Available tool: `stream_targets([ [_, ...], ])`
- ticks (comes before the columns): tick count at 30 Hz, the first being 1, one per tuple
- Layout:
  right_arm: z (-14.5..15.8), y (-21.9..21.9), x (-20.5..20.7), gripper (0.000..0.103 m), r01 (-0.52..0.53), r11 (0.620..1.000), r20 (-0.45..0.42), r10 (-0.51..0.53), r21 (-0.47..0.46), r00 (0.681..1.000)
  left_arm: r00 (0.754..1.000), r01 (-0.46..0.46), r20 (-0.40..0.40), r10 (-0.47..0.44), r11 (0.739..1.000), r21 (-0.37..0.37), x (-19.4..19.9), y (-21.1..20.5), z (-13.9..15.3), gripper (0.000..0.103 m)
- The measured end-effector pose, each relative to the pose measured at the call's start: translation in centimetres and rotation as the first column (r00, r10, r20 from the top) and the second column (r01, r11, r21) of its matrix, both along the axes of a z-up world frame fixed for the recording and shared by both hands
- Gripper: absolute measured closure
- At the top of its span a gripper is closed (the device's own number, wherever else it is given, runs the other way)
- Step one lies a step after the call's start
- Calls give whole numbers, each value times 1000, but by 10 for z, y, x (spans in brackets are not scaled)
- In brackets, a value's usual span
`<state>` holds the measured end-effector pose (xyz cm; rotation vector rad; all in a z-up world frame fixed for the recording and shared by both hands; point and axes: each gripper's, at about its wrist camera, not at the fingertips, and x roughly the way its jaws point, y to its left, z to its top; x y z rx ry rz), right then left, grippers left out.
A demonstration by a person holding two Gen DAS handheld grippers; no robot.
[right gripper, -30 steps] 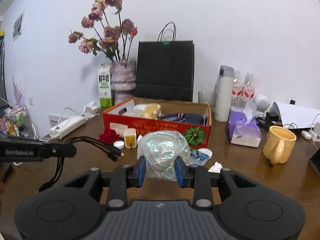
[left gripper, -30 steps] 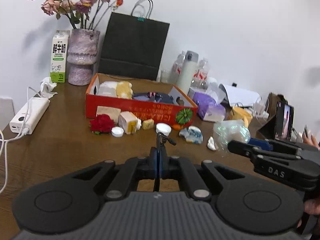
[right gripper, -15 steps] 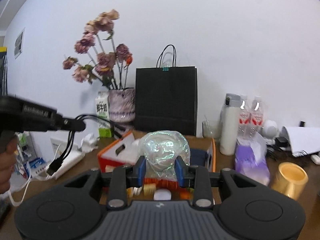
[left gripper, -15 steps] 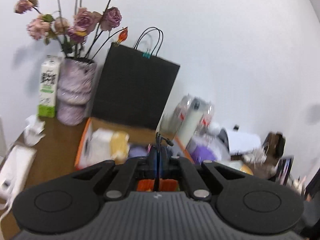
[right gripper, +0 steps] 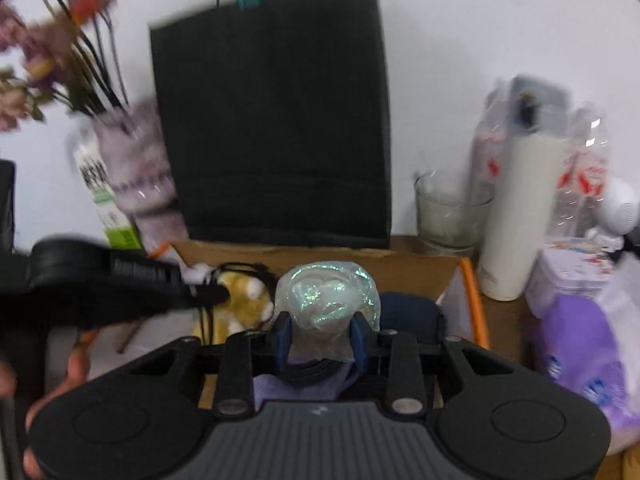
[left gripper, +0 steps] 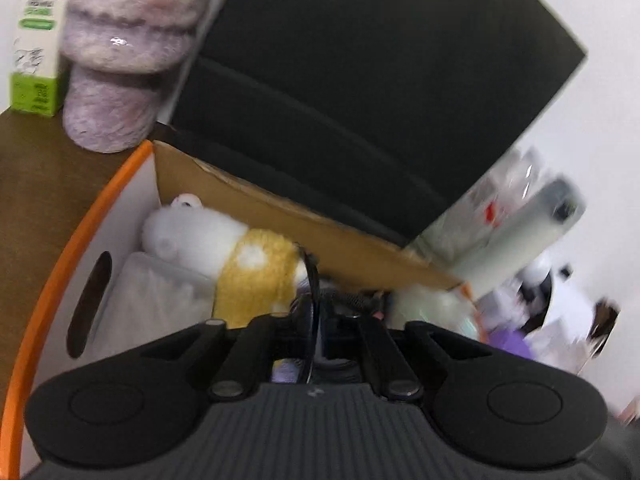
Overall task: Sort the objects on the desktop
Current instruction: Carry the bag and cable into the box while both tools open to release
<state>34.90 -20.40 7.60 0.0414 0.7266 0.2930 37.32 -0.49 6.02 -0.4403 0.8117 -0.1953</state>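
Observation:
My left gripper (left gripper: 318, 330) is shut on a thin black cable (left gripper: 311, 280) and hovers over the orange cardboard box (left gripper: 60, 276), just above a white and yellow plush toy (left gripper: 224, 248). In the right wrist view the left gripper (right gripper: 212, 292) holds the cable (right gripper: 206, 320) over the plush (right gripper: 240, 300). My right gripper (right gripper: 322, 338) is shut on a crumpled iridescent plastic bag (right gripper: 328, 304) above the box's right half (right gripper: 472, 296), over dark blue cloth (right gripper: 408, 312).
A black paper bag (right gripper: 272, 128) stands right behind the box. A purple vase (left gripper: 120, 60) and a milk carton (left gripper: 34, 36) stand at the back left. A glass (right gripper: 448, 212), a white flask (right gripper: 516, 216), water bottles and a purple tissue pack (right gripper: 580, 344) are at the right.
Both grippers have moved forward from the table's front to over the box, carrying the cable and the plastic bag. The box contents now fill the lower views.

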Motion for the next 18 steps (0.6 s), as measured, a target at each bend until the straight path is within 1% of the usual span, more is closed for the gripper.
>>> stream_targets([
  [1,-7,2,13,73,-6,1000,-32,6,20,999,1000,1,9,-2,998,66,0,-3,0,86],
  [3,-21,9,34,68,-17,999,-109,21,34,994,999,0,46,-7,989,145,-5,-6,3,61],
  [4,-25,10,40,67,-15,999,-131,19,34,991,998,0,66,-11,986,167,-9,-5,7,56],
  [5,-28,11,43,64,-9,1000,-141,12,21,990,996,4,82,-19,985,173,-12,-4,12,52],
  [6,-27,11,42,54,0,1000,-138,1,9,990,995,10,97,-28,983,182,-16,-2,16,50],
  [8,-20,7,33,41,6,1000,-95,-4,27,995,991,28,123,-54,978,205,-24,-2,26,48],
  [10,-10,1,22,39,15,1000,-57,-13,27,998,988,25,144,-63,968,251,-34,-5,32,42],
  [11,-5,-2,17,39,24,1000,-47,-23,14,999,988,5,145,-48,960,280,-36,-9,38,36],
  [12,1,-5,10,39,34,999,-34,-34,-7,999,990,-12,138,-32,951,308,-38,-10,41,34],
  [14,11,-11,-2,39,53,998,-13,-54,-46,998,994,-32,107,-7,933,358,-44,-12,45,33],
  [15,15,-13,-9,39,65,996,-3,-65,-68,998,996,-37,90,4,927,374,-49,-13,45,31],
  [17,21,-21,-26,37,89,990,14,-88,-108,996,997,-60,64,37,910,410,-66,-10,44,27],
  [18,23,-26,-36,36,104,987,23,-102,-125,995,997,-78,59,58,900,430,-78,-8,41,26],
])
